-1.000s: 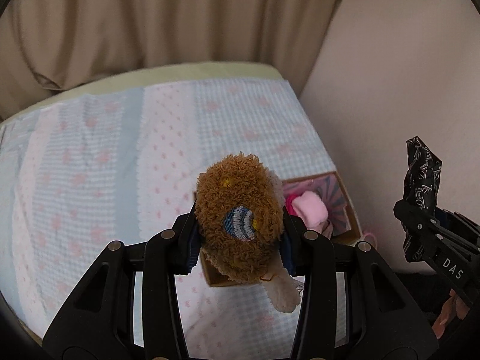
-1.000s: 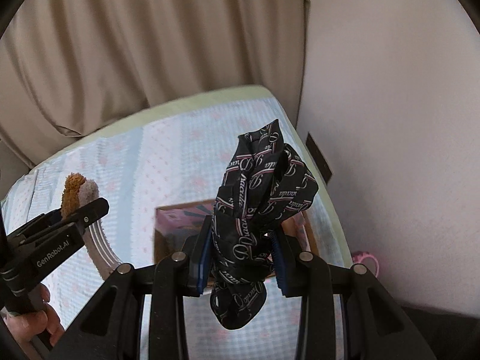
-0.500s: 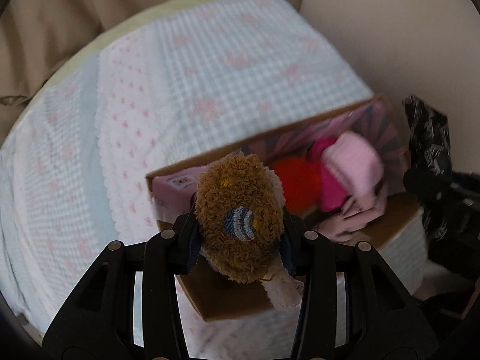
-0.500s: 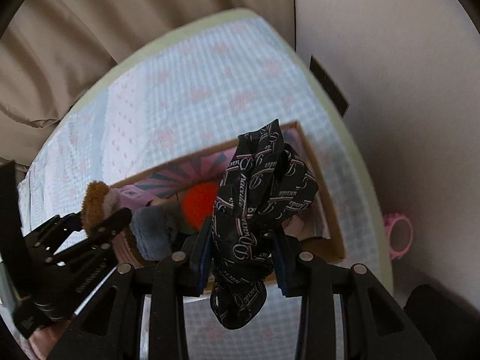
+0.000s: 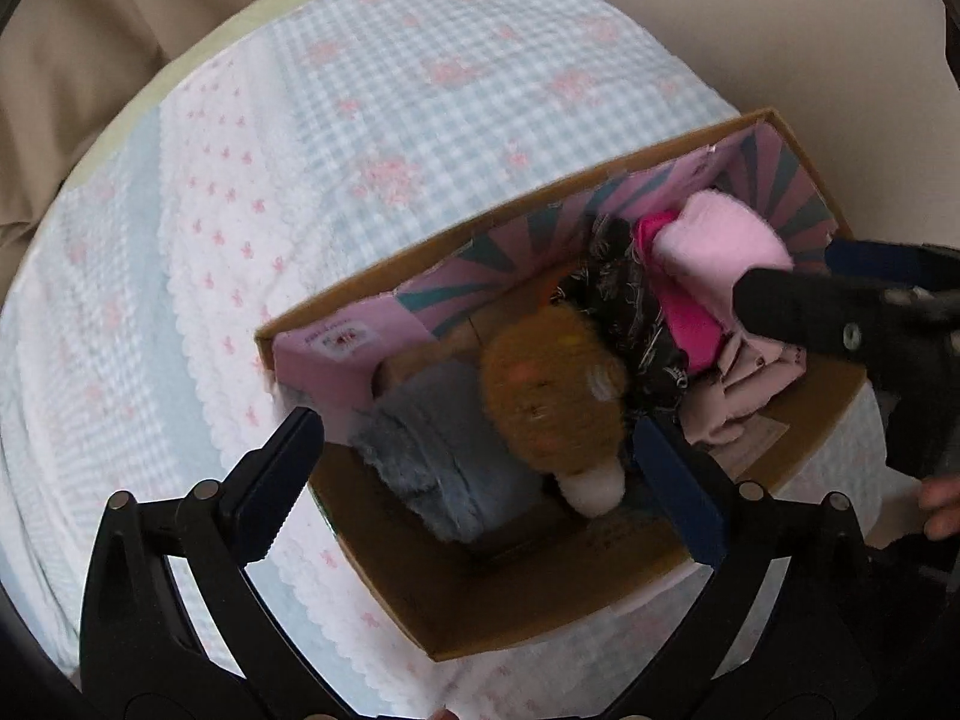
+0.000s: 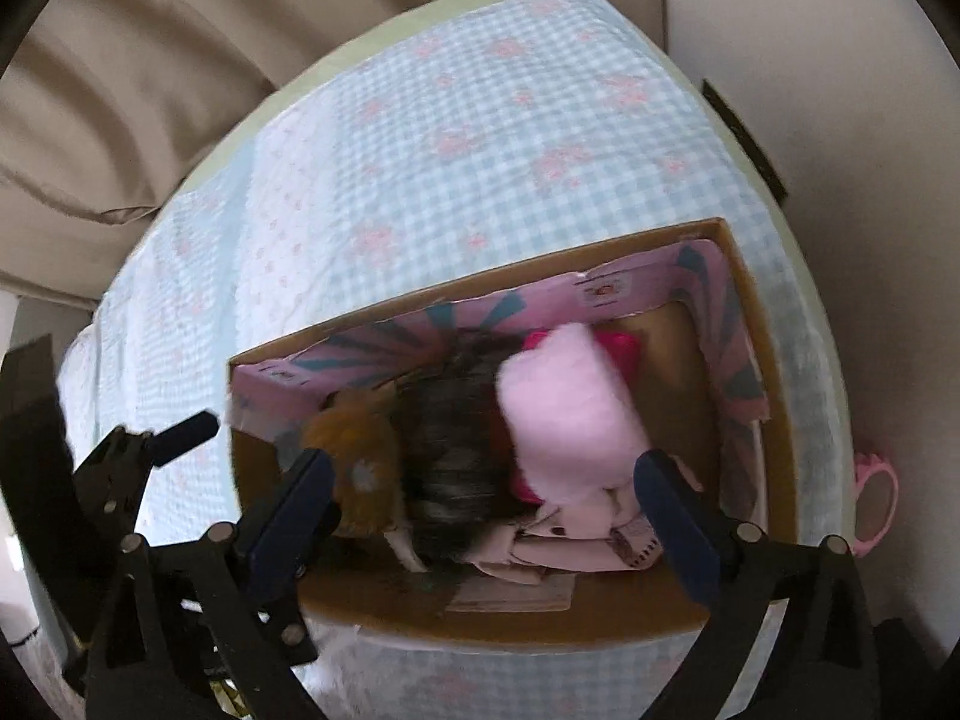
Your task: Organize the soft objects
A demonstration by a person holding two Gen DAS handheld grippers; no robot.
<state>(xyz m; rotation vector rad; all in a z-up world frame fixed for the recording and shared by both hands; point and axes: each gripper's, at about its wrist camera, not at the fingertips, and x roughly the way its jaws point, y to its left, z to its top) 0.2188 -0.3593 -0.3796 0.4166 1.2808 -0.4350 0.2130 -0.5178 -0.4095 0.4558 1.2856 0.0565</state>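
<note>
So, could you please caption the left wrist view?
Opening left tongs release a brown plush toy into the cardboard box.

An open cardboard box [image 5: 360, 312] with a pink-and-teal striped lining sits near the right edge of the checked bedspread. Inside, a brown plush toy [image 5: 552, 390], blurred, lies beside a grey-blue fuzzy cloth [image 5: 444, 450] at the left end; a crumpled black patterned fabric [image 6: 456, 450] sits mid-box, and a pale pink fleece roll [image 6: 570, 408] lies on its right.
</note>
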